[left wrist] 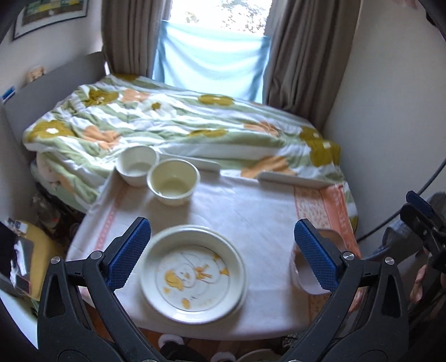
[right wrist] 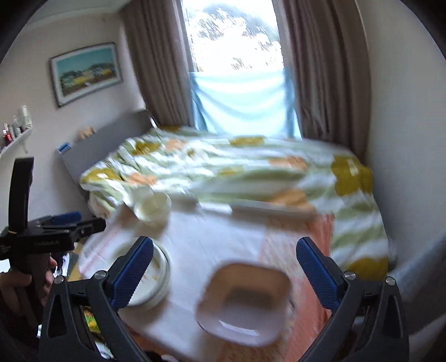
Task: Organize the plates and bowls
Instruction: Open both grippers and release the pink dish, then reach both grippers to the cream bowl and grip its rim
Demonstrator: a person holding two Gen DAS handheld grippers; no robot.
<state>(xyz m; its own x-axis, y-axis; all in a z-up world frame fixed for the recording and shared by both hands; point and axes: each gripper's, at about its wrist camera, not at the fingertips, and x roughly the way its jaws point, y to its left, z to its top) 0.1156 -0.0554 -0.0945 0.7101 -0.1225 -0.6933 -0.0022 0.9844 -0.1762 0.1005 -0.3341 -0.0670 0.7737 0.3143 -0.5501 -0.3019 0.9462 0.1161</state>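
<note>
Left wrist view: both tools, left tool (left wrist: 221, 257) and right tool (right wrist: 224, 274), gape wide, empty (above bench (left wrist: 245, 206)); approach plate (left wrist: 193, 271) rim squarely.

The left gripper (left wrist: 223, 245) and right gripper (right wrist: 224, 267) are both wide open, tipped down, holding nothing.

Ahead, a bed (left wrist: 181, 122) with a flowered quilt (green and yellow) sits under a bright window (left wrist: 220, 11) between brown curtains (left wrist: 303, 47).
</note>
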